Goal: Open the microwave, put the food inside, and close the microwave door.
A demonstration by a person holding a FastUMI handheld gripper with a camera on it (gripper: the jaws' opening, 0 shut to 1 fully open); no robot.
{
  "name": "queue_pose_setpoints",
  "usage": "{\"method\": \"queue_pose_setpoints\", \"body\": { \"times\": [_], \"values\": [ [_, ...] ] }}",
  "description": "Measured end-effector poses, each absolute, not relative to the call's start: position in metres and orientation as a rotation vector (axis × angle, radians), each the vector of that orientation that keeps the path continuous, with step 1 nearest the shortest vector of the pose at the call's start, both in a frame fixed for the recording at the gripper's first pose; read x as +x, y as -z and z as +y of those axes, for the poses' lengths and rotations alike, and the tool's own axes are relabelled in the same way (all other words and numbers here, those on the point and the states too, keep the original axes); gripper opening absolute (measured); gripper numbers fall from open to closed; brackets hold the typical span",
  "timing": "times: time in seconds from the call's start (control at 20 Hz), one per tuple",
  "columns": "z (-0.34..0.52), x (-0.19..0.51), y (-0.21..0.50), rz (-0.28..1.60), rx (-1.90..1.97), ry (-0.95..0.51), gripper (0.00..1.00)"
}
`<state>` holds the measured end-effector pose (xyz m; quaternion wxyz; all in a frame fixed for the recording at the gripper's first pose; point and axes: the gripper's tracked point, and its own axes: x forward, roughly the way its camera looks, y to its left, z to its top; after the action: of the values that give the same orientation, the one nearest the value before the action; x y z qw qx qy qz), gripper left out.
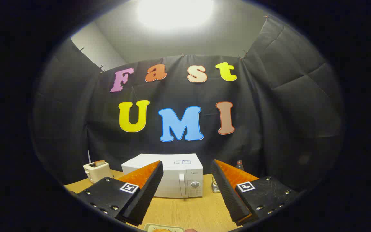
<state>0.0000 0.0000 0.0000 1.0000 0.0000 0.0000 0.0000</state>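
On the desk [185, 212]: white microwave [172, 178] door was closed | hand-held gripper [185, 190] fingers apart, empty | step: opening | next: reach door handle [182, 184].

Staged kitchen booth, not real home. Black cloth wall [285, 106] pinned behind wooden bench [185, 209]. White microwave [169, 175], door closed, and toaster [97, 170] stand on bench. Small bottle [239, 165] beside microwave. Bright ceiling lamp [174, 13] overhead. Hand-held gripper [187, 190] fingers spread apart.
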Motion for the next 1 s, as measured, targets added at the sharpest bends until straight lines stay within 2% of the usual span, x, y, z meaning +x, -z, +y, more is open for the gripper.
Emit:
{"method": "queue_pose_setpoints", "body": {
  "times": [0.65, 1.0],
  "values": [
    [-0.005, 0.005, 0.004, 0.0, -0.007, 0.018, 0.95],
    [-0.006, 0.043, 0.012, 0.012, -0.022, 0.003, 0.95]
  ]
}}
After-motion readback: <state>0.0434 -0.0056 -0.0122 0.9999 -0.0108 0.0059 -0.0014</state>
